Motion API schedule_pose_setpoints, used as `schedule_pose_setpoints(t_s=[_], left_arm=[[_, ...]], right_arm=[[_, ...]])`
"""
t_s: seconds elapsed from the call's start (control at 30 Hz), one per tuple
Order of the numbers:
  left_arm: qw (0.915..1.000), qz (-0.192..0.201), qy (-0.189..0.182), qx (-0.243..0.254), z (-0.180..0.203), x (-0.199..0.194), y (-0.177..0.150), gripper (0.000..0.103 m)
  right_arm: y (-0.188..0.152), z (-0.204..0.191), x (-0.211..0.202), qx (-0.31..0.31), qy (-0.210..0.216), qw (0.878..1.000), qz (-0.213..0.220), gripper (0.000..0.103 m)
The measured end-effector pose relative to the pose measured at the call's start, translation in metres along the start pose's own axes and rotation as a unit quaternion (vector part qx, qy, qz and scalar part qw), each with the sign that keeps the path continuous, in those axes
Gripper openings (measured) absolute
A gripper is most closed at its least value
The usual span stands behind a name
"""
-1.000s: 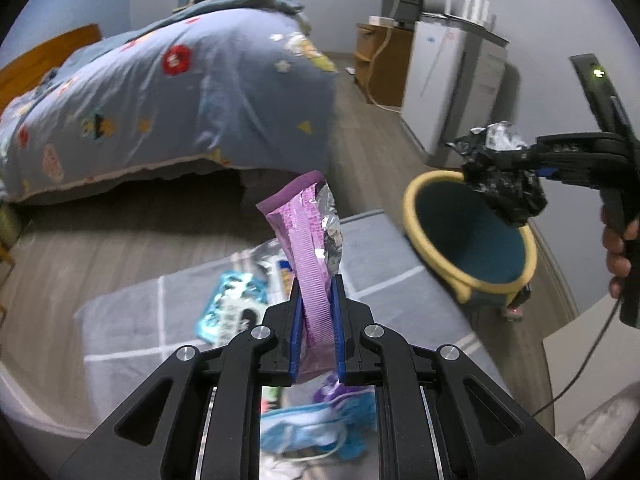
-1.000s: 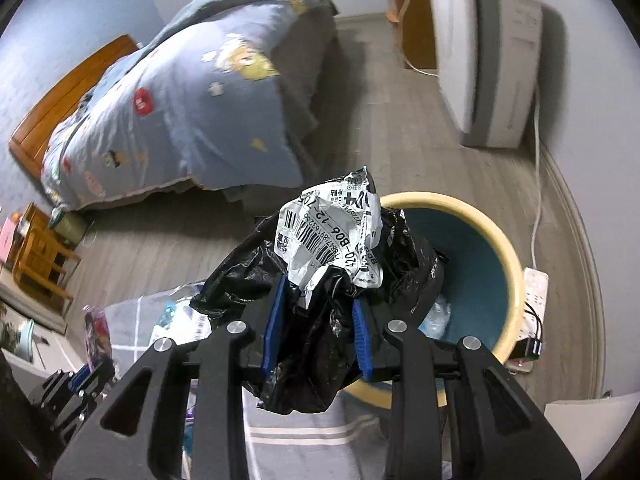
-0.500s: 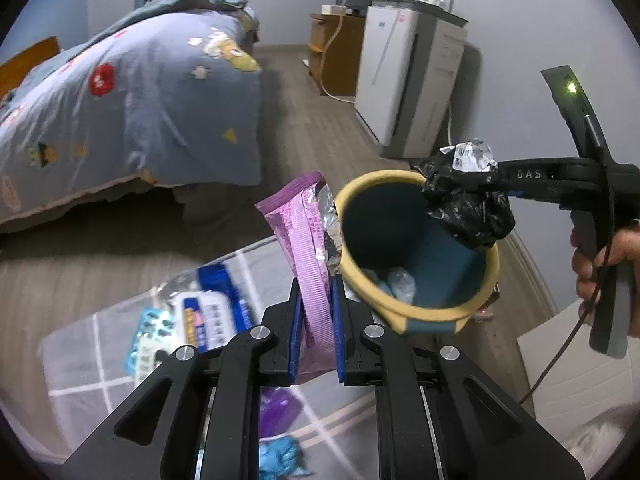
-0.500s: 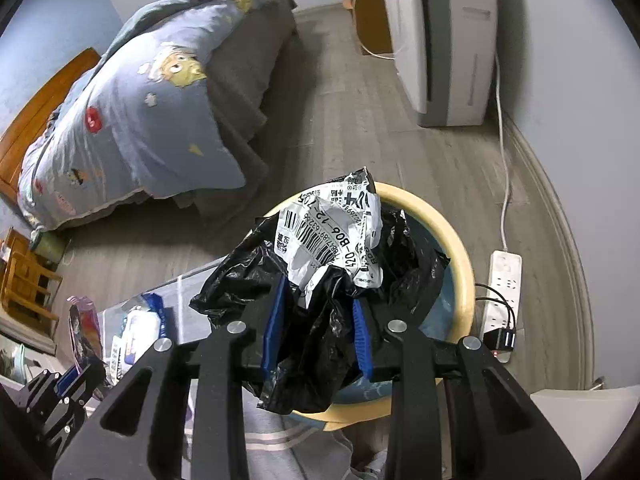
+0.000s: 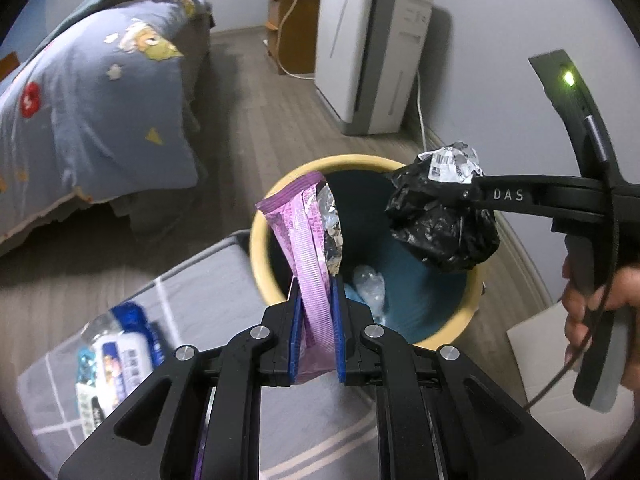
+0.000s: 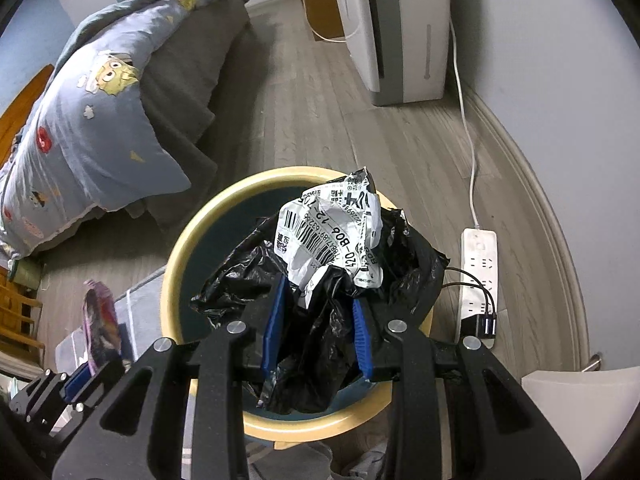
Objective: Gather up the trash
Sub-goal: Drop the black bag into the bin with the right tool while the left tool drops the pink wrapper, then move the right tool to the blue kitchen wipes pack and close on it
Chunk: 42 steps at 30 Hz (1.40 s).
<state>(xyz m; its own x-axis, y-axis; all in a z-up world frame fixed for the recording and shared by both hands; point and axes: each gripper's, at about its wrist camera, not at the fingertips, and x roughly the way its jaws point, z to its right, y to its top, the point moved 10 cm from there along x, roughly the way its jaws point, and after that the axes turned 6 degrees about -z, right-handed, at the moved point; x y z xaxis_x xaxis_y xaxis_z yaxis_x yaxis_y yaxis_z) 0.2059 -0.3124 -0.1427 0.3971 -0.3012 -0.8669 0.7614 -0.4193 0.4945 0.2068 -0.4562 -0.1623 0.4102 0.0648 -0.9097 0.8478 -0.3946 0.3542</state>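
Observation:
My left gripper (image 5: 315,300) is shut on a purple foil wrapper (image 5: 306,236), held upright at the near rim of the trash bin (image 5: 260,240), a teal tub with a yellow rim. My right gripper (image 6: 316,308) is shut on a crumpled black plastic bag (image 6: 320,320) with a white barcode label (image 6: 332,236), held directly over the bin's opening (image 6: 180,264). The bag also shows in the left wrist view (image 5: 444,220). Clear plastic trash (image 5: 370,284) lies inside the bin.
A grey striped mat (image 5: 200,280) beside the bin holds blue and white packets (image 5: 120,356). A bed with a blue quilt (image 5: 88,112) stands left. A white appliance (image 5: 372,48) and a power strip (image 6: 478,268) are by the wall.
Both grippers have moved toward the bin. The black bag is now over its opening, and the purple wrapper has reached its near rim. Both grips are unchanged.

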Motion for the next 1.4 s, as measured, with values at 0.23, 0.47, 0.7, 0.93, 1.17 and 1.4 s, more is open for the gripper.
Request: schedule_pose_setpoints(t_s=[0.23,0.47,0.7,0.93,1.17,1.4], left_arm=[[0.9999,-0.005,0.008,0.007,0.005,0.026,0.009,0.019],[0.9997,0.018,0.014,-0.007,-0.006,0.021,0.014,0.073],[0.9981,0.033,0.032,-0.041,-0.034,0.001,0.006,0.095],[0.995,0.045,0.039,-0.081,-0.071,-0.036,-0.01,0.096],[0.99,0.06,0.087,-0.093,-0.116,-0.081,-0.034,0.097],[0.9833,0.063,0.114,-0.127,-0.161,-0.125,-0.068,0.097]], right_arm=[[0.001,-0.001,0.006,0.0,-0.002,1.0,-0.004,0.041],[0.007,0.0,0.004,0.013,0.0,1.0,0.01,0.084],[0.011,-0.009,-0.002,0.01,0.002,1.0,0.019,0.097],[0.012,-0.028,-0.011,-0.02,-0.005,0.999,0.028,0.097],[0.008,-0.061,-0.021,-0.057,0.001,0.998,0.036,0.097],[0.001,-0.107,-0.036,-0.096,0.018,0.994,0.045,0.097]])
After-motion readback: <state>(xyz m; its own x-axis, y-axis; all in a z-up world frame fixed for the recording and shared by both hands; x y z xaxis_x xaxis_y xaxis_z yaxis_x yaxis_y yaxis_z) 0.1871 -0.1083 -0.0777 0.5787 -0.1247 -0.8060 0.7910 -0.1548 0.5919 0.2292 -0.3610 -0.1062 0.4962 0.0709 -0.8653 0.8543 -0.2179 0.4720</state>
